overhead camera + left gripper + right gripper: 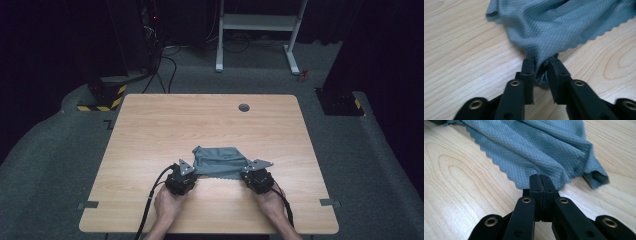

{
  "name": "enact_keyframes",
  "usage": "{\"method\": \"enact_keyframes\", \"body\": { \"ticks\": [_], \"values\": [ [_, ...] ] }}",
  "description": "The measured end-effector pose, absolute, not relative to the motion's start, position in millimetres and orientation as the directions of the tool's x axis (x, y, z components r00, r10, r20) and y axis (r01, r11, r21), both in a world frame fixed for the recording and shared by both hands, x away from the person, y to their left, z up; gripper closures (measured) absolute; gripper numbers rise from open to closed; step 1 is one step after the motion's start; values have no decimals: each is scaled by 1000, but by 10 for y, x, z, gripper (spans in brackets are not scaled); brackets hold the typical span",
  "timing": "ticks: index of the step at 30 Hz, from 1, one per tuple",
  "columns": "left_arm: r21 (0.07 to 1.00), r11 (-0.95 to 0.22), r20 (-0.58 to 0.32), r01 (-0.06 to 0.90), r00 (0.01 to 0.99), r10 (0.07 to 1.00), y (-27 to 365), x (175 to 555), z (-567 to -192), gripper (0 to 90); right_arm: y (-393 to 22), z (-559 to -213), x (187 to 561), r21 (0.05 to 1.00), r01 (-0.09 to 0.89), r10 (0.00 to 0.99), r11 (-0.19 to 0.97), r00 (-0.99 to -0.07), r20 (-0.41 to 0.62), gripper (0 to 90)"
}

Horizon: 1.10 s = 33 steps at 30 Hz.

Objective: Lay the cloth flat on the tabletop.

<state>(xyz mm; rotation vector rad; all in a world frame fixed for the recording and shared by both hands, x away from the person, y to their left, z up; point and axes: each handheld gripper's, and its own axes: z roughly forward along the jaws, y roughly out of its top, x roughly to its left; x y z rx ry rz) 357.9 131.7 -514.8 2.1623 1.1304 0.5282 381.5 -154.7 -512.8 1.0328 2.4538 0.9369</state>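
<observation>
Both hands sit at the near edge of the wooden table, left gripper pinching a bunched corner of the grey-blue microfibre cloth, right gripper clamped fully together on the cloth's other near corner, cloth crumpled between them.

Black handheld grippers, bare forearms

Each of the 2 grippers, left gripper and right gripper, has brass-ringed holes, a grey three-cornered plate, trailing black cable.
</observation>
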Motion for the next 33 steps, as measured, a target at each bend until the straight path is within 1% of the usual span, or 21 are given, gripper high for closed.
{"method": "enact_keyframes", "body": {
  "ticks": [3, 6, 9, 10, 12, 15, 19, 25, 27, 28, 29, 30, 32, 33],
  "values": [
    [680, -458, 76, 573, 566, 821, 1401, 3536, -5132, 808, -1652, -5062, 3786, 688, 513, 726, 513, -687, -30, 900],
    [697, -443, 53, 565, 575, 817, 1465, 3454, -5098, 803, -1737, -5014, 3722, 691, 521, 728, 500, -685, -11, 900],
    [710, -420, 23, 566, 577, 816, 1498, 3417, -5062, 745, -1770, -5023, 3652, 684, 516, 715, 516, -699, -12, 900],
    [707, -425, 29, 565, 578, 816, 1504, 3431, -5052, 721, -1773, -5034, 3635, 678, 515, 712, 525, -702, -19, 900],
    [715, -400, 3, 574, 570, 822, 1498, 3468, -5046, 678, -1788, -5053, 3618, 673, 518, 716, 529, -697, -26, 900],
    [719, -371, -28, 588, 558, 829, 1483, 3574, -5039, 640, -1842, -5058, 3617, 678, 530, 733, 510, -680, -21, 900],
    [710, -358, -52, 607, 552, 833, 1410, 3725, -5053, 612, -1882, -5075, 3607, 674, 523, 738, 521, -673, -48, 899],
    [711, -357, -63, 606, 560, 826, 1258, 3884, -5062, 577, -1935, -5099, 3632, 669, 541, 759, 510, -650, -52, 894],
    [712, -353, -68, 607, 561, 825, 1210, 3927, -5073, 572, -1930, -5100, 3637, 671, 546, 764, 502, -643, -48, 867],
    [709, -364, -59, 604, 565, 823, 1188, 3952, -5082, 578, -1926, -5098, 3639, 672, 544, 764, 503, -643, -50, 833],
    [704, -379, -46, 600, 572, 819, 1169, 3974, -5090, 596, -1923, -5095, 3642, 676, 540, 764, 502, -643, -54, 776],
    [703, -382, -50, 600, 578, 815, 1143, 3984, -5096, 635, -1914, -5095, 3644, 681, 538, 766, 497, -641, -53, 752],
    [702, -409, -36, 583, 603, 797, 1101, 3999, -5084, 740, -1896, -5096, 3655, 678, 536, 761, 503, -646, -54, 747],
    [702, -429, -20, 569, 617, 787, 1086, 4011, -5068, 785, -1887, -5100, 3661, 675, 535, 759, 508, -649, -56, 766]
  ]
}}
